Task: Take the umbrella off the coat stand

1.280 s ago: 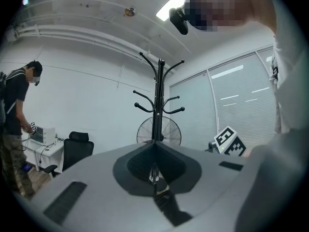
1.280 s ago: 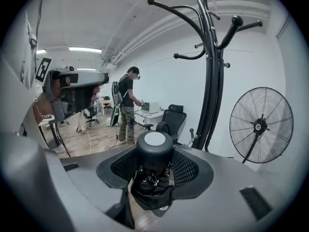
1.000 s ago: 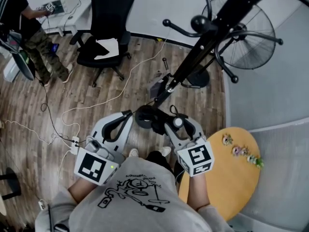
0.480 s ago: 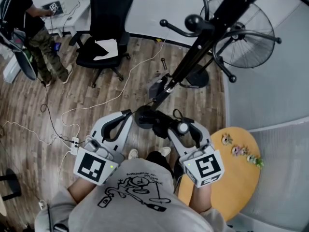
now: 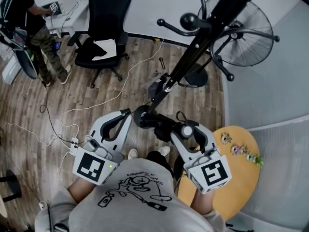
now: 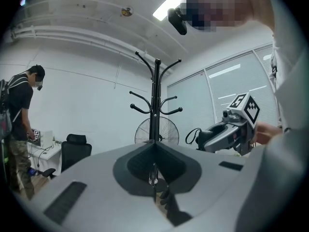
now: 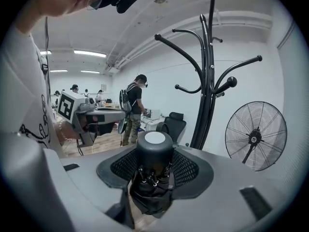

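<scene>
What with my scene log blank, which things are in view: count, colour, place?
metal coat stand: one, black, centre ahead
folded fabric umbrella: one, black, clamped, low centre
pedestal fan: one, black, behind the stand
swivel office chair: one, black, upper left
round wooden table: one, yellow, lower right
small trinkets: several, pale, on that table
floor cables: several, white, left floor
bystander: one, black shirt, far left
left gripper: grey, jaws together, empty
right gripper: grey, jaws shut on umbrella

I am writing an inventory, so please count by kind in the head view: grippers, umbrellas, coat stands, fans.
Grippers: 2 (left gripper, right gripper)
Umbrella: 1
Coat stand: 1
Fan: 1
Total: 5
</scene>
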Motion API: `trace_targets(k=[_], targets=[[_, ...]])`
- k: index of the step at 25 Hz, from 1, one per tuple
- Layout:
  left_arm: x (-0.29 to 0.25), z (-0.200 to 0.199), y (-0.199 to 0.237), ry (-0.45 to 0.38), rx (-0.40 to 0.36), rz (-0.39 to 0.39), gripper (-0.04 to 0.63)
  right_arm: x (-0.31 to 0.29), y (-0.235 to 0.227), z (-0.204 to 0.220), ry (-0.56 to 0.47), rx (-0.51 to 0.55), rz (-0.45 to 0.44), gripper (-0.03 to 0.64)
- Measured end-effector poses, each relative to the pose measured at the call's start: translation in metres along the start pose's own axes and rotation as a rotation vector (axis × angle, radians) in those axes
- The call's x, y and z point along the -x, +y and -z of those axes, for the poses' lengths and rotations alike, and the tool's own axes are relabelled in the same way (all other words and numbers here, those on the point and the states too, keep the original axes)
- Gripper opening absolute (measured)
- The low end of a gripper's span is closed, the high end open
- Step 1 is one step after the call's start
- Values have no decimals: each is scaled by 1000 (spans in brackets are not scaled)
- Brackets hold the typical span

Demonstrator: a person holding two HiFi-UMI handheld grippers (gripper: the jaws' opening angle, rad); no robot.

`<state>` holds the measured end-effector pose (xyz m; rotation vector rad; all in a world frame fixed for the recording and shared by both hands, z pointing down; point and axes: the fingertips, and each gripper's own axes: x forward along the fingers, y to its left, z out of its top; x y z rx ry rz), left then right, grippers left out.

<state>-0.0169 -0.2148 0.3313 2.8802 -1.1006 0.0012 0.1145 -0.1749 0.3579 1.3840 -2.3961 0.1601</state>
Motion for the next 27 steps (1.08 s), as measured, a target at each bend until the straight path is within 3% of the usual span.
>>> trace_targets(k=[27], targets=[[0, 1, 2, 5, 6, 3, 8, 0, -2, 3, 7, -23, 21, 216]])
